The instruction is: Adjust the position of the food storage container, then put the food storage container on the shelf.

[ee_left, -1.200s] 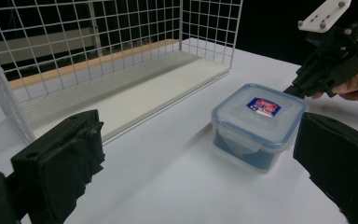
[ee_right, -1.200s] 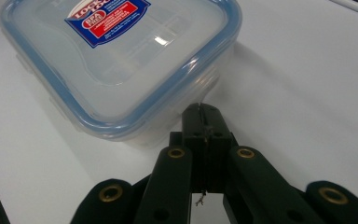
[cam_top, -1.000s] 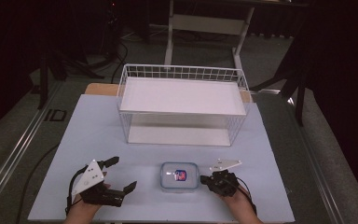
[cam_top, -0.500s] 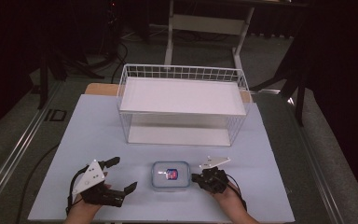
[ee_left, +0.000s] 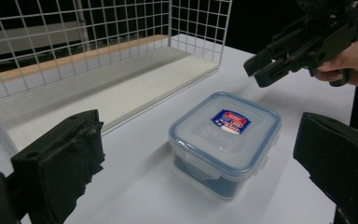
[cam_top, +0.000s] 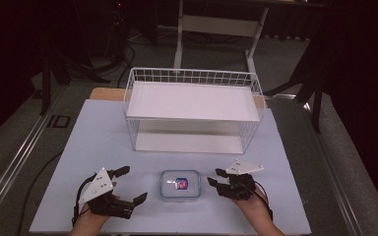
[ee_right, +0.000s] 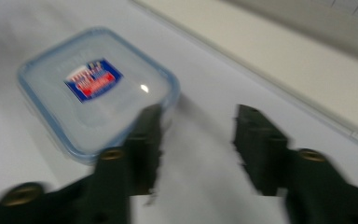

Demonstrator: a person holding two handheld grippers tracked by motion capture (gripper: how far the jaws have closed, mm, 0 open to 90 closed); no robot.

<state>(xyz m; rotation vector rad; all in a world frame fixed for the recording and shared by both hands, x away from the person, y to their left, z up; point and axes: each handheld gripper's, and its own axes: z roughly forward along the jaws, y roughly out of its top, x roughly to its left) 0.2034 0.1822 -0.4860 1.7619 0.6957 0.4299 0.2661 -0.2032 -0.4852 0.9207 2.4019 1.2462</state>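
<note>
From the high view, your clear plastic food container (cam_top: 179,184) with its blue-rimmed snap lid and red-and-blue label sits on the white table (cam_top: 93,142), between your two grippers and in front of the white wire basket shelf (cam_top: 193,112); your left gripper (cam_top: 130,186) rests to its left with jaws wide apart and nothing between them; your right gripper (cam_top: 215,177) sits just beside the container's right edge, its jaws having just been opening, with nothing between them.

In the left gripper view, the container (ee_left: 225,140) lies between and beyond your spread jaws; the right gripper (ee_left: 257,69) hangs above its far side.

In the right gripper view, blurred, the jaws stand parted over bare table; the container (ee_right: 95,88) lies just beside the left jaw.
</note>
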